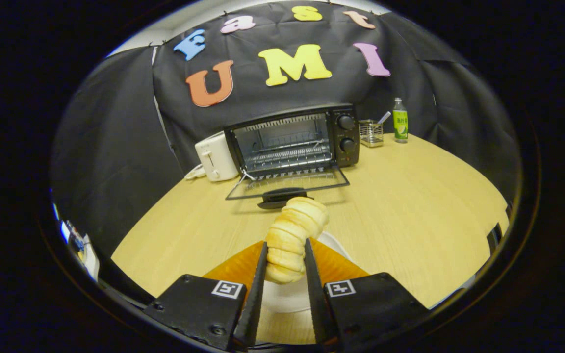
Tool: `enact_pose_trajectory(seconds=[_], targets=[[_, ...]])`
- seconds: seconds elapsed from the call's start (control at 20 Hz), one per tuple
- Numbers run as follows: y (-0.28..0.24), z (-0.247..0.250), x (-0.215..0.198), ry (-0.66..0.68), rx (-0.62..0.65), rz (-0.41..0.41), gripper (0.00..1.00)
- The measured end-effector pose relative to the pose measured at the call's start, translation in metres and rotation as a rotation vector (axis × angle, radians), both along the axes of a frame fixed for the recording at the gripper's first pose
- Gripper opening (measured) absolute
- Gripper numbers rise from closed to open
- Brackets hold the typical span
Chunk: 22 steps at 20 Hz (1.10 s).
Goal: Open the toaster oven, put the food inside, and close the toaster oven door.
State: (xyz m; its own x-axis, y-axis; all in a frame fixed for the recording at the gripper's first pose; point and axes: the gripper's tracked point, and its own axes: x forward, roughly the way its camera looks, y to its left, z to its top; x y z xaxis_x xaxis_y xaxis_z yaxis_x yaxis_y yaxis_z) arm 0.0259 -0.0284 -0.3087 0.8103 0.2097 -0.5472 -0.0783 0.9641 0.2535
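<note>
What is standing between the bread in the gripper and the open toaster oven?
Nothing visible blocks it. The gripper is shut on the bread, just above a white plate. Ahead lies bare table, then the lowered door of the toaster oven. The bread must pass over that door and its handle.

Cloth-walled booth (tabletop toaster oven)

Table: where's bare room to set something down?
Free: the wood right of the toaster oven, up to the wire basket and bottle; also left of the open door. Crowded: ahead of the gripper, shut on the bread over the plate, and by the white toaster.
</note>
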Motion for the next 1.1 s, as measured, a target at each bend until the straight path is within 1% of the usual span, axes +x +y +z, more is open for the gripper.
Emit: enact_pose_trajectory(seconds=[0.2,0.35,0.55,0.7,0.9,1.1], targets=[[0.002,0.032,0.040,-0.024,0.036,0.002,0.48],[0.013,0.057,0.079,-0.054,0.041,0.023,0.48],[0.032,0.074,0.118,-0.066,0.053,0.059,0.48],[0.043,0.068,0.147,-0.045,0.068,0.071,0.48],[0.050,0.044,0.182,0.017,0.083,0.062,0.48],[0.048,0.025,0.225,0.039,0.082,0.022,0.48]])
